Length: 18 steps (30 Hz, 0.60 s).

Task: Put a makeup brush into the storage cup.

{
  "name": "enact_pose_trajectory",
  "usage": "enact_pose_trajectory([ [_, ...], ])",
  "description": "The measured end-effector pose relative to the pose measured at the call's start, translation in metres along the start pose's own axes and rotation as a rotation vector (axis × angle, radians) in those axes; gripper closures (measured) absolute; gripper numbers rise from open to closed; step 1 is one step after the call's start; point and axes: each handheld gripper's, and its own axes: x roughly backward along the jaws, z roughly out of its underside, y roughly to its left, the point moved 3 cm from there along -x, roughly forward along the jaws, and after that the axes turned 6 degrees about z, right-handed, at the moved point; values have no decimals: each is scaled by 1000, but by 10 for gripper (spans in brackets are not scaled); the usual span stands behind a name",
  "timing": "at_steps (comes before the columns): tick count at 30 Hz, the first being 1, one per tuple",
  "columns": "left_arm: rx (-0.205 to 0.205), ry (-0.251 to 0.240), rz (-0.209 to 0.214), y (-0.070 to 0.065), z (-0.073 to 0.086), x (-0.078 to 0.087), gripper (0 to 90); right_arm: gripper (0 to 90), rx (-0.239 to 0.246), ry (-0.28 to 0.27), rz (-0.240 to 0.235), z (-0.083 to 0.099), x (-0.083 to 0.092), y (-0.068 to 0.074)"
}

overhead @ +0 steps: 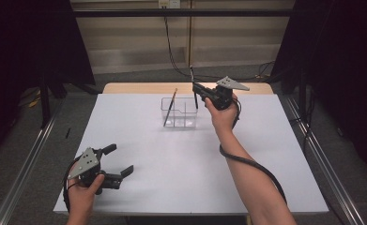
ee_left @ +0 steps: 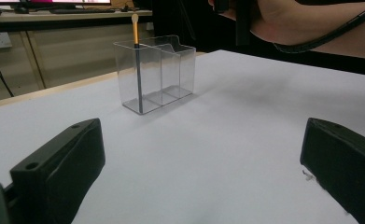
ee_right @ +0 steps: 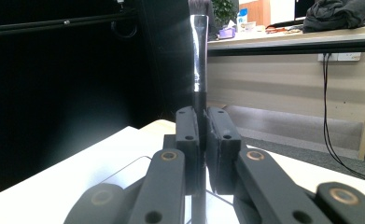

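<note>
My left gripper [ee_left: 203,177] has its jaws wide apart, facing the clear organizer [ee_left: 154,74] on the tabletop [ee_left: 245,116], a brush [ee_left: 136,60] inside.

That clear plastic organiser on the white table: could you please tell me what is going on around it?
A person is loading brushes into the clear plastic three-compartment organiser. The right tongs are shut on a black-handled makeup brush with a silver ferrule, held upright above the organiser's right end. A slim brush with an orange upper handle already leans in the left end compartment. The left tongs stand open over the white table near its front left corner, holding nothing.
</note>
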Motion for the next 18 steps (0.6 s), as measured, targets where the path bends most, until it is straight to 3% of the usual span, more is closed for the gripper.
enact_pose_trajectory([
  [18, 10, -2, 2, -1, 0, -1, 0, 847, 6, 12, 3, 1, -4, -1],
])
